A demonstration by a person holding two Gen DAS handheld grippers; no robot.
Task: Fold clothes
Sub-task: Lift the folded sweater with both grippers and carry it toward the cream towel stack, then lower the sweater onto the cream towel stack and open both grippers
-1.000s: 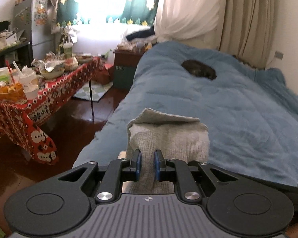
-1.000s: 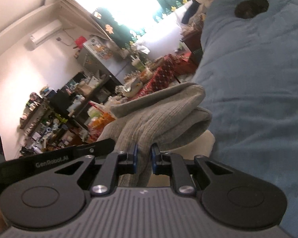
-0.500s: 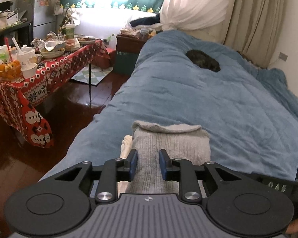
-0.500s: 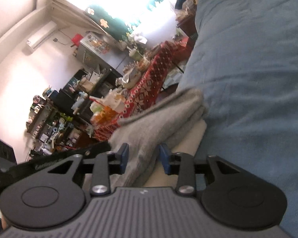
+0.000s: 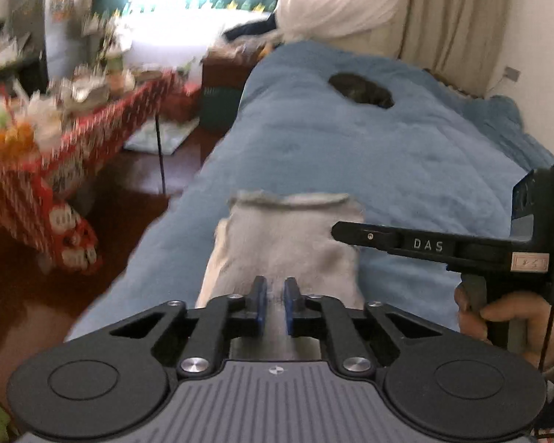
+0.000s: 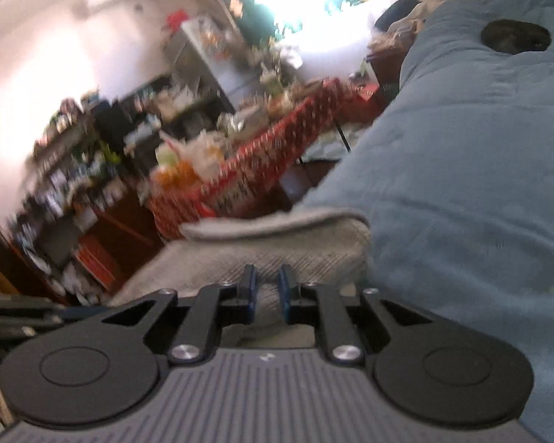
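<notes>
A wide blue quilted bedspread (image 5: pixel 406 155) fills the centre and right of the left wrist view, with a dark round lump (image 5: pixel 362 90) lying on it in the upper middle. At left, blurred, stands a worktop draped in a red patterned cloth (image 5: pixel 55 155). A folded grey knitted garment (image 5: pixel 288 236) lies on the bed's near edge, low in the frame's centre. The left gripper (image 5: pixel 275 304) has its blue-padded fingers (image 5: pixel 259 306) narrowly parted over the knit; whether they pinch it cannot be told. The right gripper (image 6: pixel 266 295) shows the same small gap above the garment, grip likewise unclear. At lower right, a hand (image 5: pixel 506 317) holds that gripper's handle.
</notes>
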